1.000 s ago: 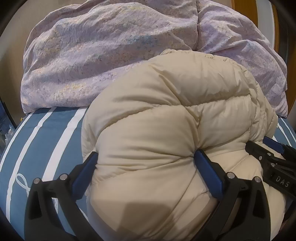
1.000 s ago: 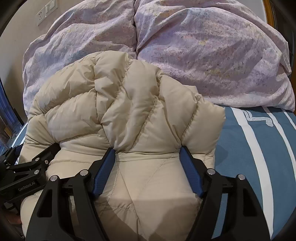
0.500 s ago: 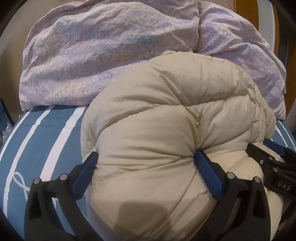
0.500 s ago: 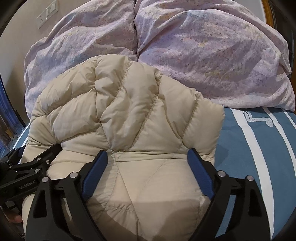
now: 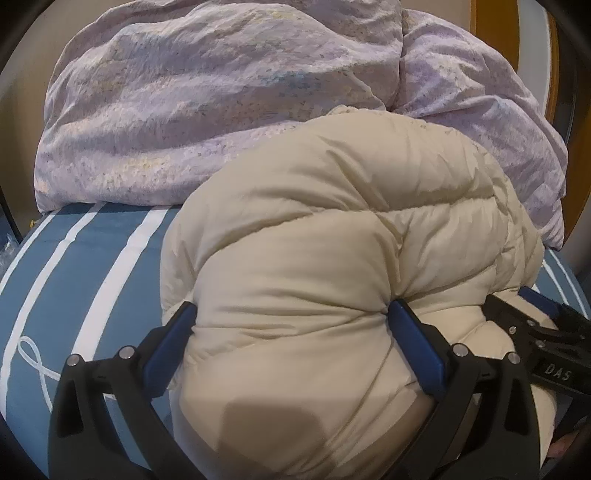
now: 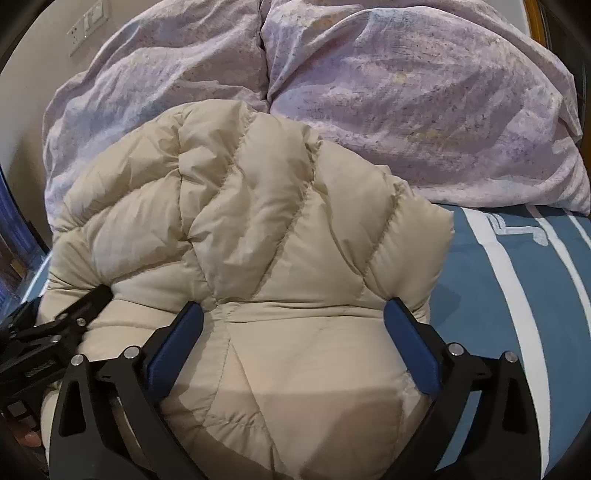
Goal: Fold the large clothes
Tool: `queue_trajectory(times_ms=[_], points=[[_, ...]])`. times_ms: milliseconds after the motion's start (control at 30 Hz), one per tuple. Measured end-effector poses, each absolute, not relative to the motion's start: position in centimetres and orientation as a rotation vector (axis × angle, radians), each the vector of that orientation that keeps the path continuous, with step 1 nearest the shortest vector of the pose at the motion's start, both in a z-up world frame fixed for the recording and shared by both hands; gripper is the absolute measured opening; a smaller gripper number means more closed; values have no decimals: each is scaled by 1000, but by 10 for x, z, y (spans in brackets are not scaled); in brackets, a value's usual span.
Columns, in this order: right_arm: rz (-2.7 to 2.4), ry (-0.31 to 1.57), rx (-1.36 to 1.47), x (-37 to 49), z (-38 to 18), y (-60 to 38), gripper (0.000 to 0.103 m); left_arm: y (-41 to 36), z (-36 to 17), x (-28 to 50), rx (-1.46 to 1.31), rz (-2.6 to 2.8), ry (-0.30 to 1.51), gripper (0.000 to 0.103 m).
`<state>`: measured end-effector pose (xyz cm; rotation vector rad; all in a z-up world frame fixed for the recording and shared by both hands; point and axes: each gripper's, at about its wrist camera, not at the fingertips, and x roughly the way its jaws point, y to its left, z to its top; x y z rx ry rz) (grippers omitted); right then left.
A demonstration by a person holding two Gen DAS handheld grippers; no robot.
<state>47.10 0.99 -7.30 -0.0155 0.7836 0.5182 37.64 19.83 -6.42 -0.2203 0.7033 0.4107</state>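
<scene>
A cream quilted puffer jacket [image 5: 332, 240] lies bunched in a thick fold on the blue striped bed; it also fills the right wrist view [image 6: 251, 229]. My left gripper [image 5: 291, 332] is open wide, its blue pads [image 5: 417, 354] pressed against both sides of the jacket's puffy near edge. My right gripper [image 6: 295, 332] is open wide too, its pads [image 6: 410, 347] straddling the jacket's near edge. Each gripper shows in the other's view: the right one at the far right [image 5: 535, 332], the left one at the far left [image 6: 55, 325].
A crumpled lilac duvet [image 5: 221, 103] is heaped right behind the jacket [image 6: 406, 92]. The blue bedsheet with white stripes [image 5: 81, 273] shows on the left and on the right [image 6: 517, 295]. A wooden frame [image 5: 495, 29] and a wall switch [image 6: 86, 26] stand behind.
My right gripper's jaws have spread wider, letting go of the jacket fold. The left gripper has stayed open around the jacket. Both views have shifted slightly.
</scene>
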Motion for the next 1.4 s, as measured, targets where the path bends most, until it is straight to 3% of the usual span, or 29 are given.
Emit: queue_trajectory(times_ms=[800,1400], points=[[500,801,-13,280,-11,-71,102,129,-12,165,-304,338,728,101],[587,841,-10,219,-2,-87,102,96,2,107,-324,272,716,101]])
